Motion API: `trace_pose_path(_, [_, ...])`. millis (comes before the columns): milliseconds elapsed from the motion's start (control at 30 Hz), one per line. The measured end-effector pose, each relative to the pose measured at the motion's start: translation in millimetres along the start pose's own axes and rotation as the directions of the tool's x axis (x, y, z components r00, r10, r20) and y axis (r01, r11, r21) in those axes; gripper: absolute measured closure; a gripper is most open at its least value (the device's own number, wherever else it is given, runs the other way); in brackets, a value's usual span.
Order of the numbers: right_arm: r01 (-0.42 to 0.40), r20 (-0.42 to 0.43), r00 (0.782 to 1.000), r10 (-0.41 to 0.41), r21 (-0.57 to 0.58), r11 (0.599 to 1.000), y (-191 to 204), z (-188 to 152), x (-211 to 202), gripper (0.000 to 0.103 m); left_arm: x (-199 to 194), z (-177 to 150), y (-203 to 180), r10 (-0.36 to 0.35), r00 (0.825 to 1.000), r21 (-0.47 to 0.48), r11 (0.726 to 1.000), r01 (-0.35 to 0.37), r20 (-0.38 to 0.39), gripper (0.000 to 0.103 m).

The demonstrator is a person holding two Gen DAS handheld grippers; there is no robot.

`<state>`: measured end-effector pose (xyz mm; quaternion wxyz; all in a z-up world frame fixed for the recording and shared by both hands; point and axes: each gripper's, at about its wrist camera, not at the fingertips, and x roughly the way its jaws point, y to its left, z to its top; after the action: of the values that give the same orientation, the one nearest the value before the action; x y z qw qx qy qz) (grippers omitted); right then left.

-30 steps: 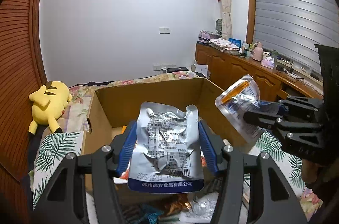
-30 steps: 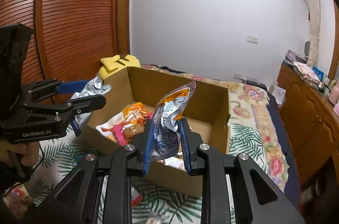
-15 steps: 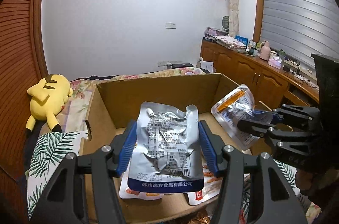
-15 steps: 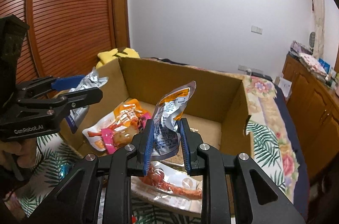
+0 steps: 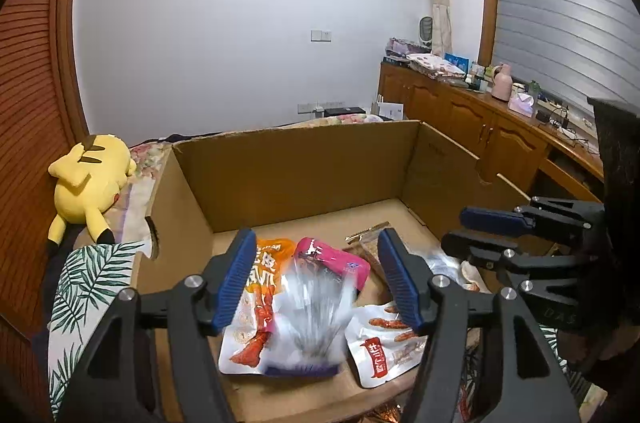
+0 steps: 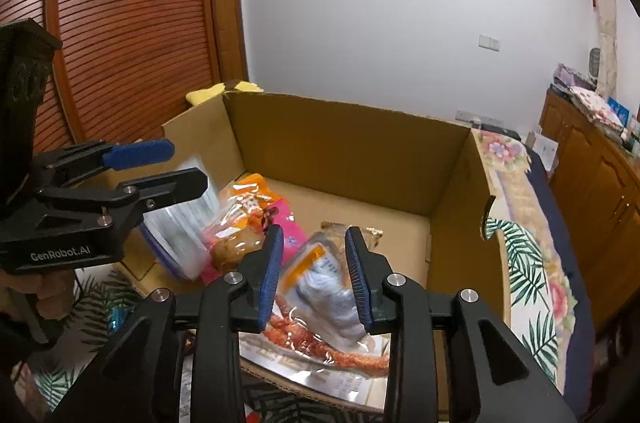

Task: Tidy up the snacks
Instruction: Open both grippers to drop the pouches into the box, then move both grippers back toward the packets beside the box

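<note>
An open cardboard box (image 5: 300,175) (image 6: 340,159) sits on the bed with several snack packets in it. My left gripper (image 5: 318,279) (image 6: 186,165) hangs over the box's left part, its jaws opening. A silver packet (image 5: 316,323) (image 6: 188,223) is blurred between them, clear of both pads and dropping. My right gripper (image 6: 316,275) (image 5: 454,229) is over the box's right part, jaws also opening. Below and between its pads, touching neither, lies a clear packet with an orange stripe (image 6: 320,279).
Inside the box lie an orange-and-white packet (image 5: 260,303), a pink packet (image 5: 336,259) and a white packet with a red label (image 5: 388,347). A yellow plush toy (image 5: 88,187) lies left of the box. A leaf-print bedspread (image 6: 532,263) surrounds it; wooden cabinets (image 5: 480,127) line the right wall.
Both grippers have moved forward and down over the box. Each has opened and let go of its packet; the silver one is falling, the orange-striped one has dropped into the box.
</note>
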<state>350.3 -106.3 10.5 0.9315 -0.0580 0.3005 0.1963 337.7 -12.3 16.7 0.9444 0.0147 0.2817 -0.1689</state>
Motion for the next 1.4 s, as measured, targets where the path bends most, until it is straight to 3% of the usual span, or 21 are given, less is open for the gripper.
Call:
trace_pose_path(667, [-0.022, 0.038, 0.999, 0.022, 0.011, 1.0, 26, -24, -68, 0.062, -90, -25, 9, 0.027, 0.999, 0.01, 1.0, -0.028, 0.035, 0.033])
trace_pose_path(867, [-0.049, 0.024, 0.999, 0.049, 0.008, 0.999, 40, -42, -82, 0.048, -108, -50, 10, 0.01, 1.0, 0.007, 1.0, -0.01, 0.015, 0.033])
trace_pose_path(1400, [-0.141, -0.15, 0.98, 0.133, -0.043, 0.989, 67, -80, -26, 0.042, -106, -99, 12, 0.036, 0.997, 0.016, 0.999, -0.035, -0.069, 0.033])
